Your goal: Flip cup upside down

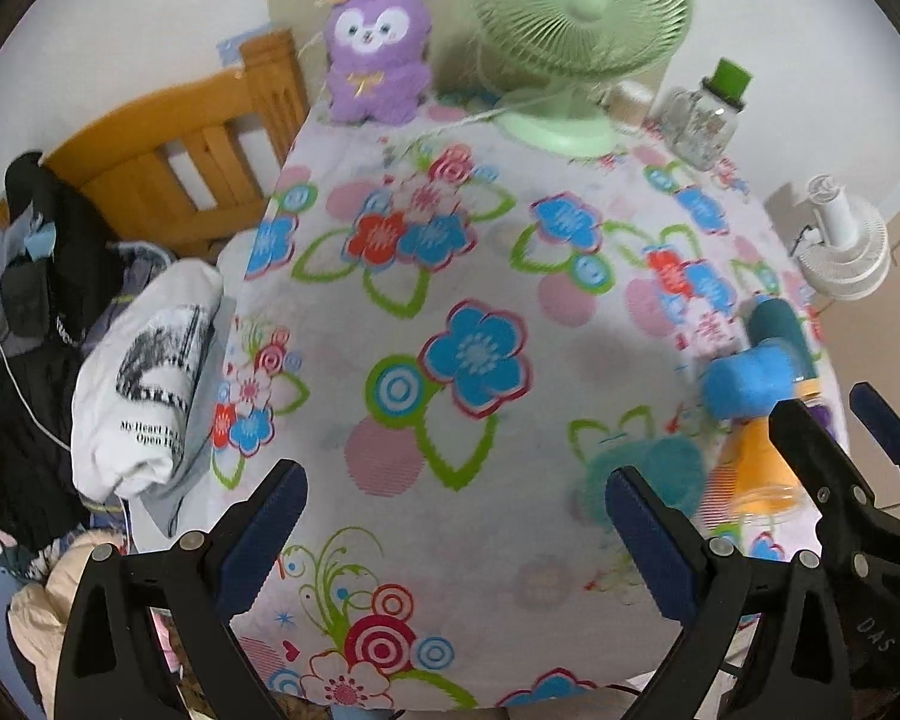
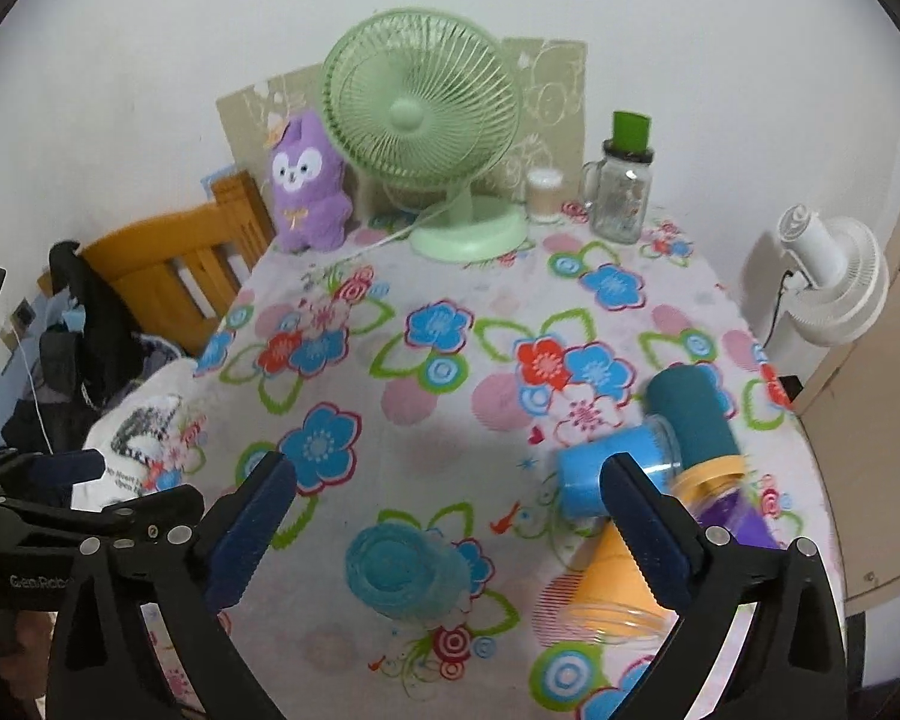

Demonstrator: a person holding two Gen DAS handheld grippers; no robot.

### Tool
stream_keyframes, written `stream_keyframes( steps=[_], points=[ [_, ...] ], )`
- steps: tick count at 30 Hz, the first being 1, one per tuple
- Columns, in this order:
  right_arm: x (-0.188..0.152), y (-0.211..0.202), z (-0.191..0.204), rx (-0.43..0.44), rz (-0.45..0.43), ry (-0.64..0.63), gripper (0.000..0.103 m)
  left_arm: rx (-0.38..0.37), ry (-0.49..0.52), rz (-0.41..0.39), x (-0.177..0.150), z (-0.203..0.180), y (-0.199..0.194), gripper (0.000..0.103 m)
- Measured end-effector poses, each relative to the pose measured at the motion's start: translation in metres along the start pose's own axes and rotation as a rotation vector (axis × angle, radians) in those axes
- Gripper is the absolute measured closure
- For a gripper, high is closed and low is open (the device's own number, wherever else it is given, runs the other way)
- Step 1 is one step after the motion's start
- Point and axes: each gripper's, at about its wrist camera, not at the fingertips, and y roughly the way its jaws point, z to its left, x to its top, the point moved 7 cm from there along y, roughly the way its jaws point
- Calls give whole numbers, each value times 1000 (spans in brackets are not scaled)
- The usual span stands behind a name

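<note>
Right claw [image 2: 450,531], near foreground: fingers spread wide, holding nothing, hovering above the worktop [image 2: 438,432]. Between its fingertips in the right wrist view, the translucent teal cup [image 2: 399,570] stands on the flowered cloth; blur hides whether its mouth faces up or down. Just right of it, an orange cup [image 2: 615,591] lies on its side, partly behind the right finger; a light-blue cup [image 2: 588,474] and a dark-teal cup [image 2: 693,414] lie beyond, close together.

Left claw [image 1: 456,531]: likewise spread and empty, poised over the worktop's near left portion; the teal cup [image 1: 648,468] appears blurred by its right finger.

Far edge of the worktop: a purple plush toy [image 2: 306,186], a green desk fan [image 2: 426,120], a small lidded jar [image 2: 543,195] and a glass mug jar with green lid [image 2: 624,186], all before a white wall.

Left of the worktop: a wooden bed frame [image 1: 192,156] with heaped clothing [image 1: 144,384]. Right: a white standing fan [image 2: 828,282].
</note>
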Motion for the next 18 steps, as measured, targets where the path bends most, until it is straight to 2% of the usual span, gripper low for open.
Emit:
stream_keyframes(
  steps=[7,18],
  points=[
    [8,-36,-14,-34,-9,13,0,-39,21,-39,5,-21,-31,0],
    [17,-76,-19,-61,-62,3,0,-54,31,-120,5,-39,-73,0]
  ],
)
